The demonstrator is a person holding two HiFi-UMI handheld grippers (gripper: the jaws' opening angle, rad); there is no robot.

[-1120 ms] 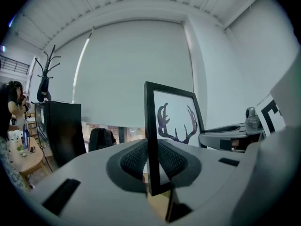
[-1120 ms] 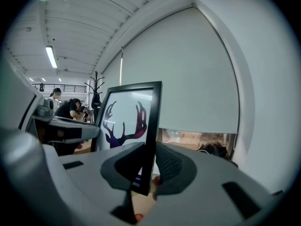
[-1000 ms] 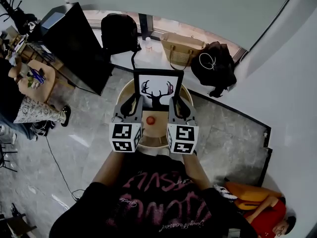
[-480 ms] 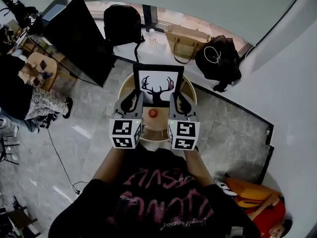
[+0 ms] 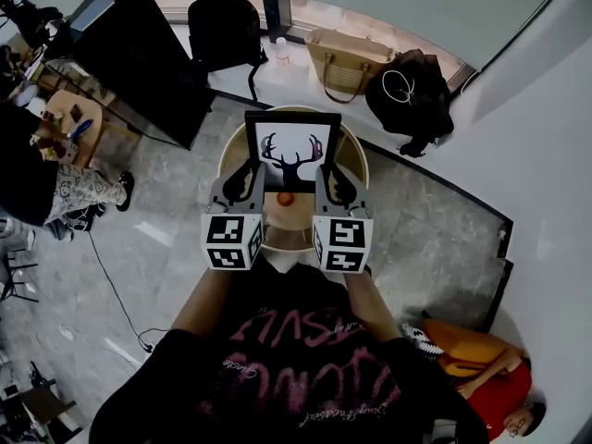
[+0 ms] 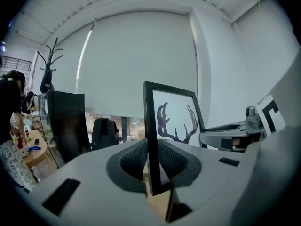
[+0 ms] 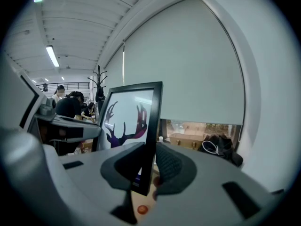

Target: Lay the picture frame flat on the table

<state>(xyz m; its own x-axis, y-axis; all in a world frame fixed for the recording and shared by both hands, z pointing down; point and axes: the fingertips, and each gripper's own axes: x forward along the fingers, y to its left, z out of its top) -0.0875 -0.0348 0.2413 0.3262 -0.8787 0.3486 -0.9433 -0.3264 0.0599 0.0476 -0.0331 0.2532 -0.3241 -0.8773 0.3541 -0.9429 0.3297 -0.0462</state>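
Left gripper: clenched on the picture frame's left edge.
Right gripper: grasping the opposite edge.
Why: the two-sided hold likely steadies the upright frame for tilting onto the table.

Office: roller blind, coat rack, strip lights.

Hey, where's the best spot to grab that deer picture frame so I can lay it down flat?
Take it by its two thin side rails, low down, with one gripper coming in from each side. The picture frame is upright, so both rails are exposed. The left gripper and right gripper are shut on those rails this way.
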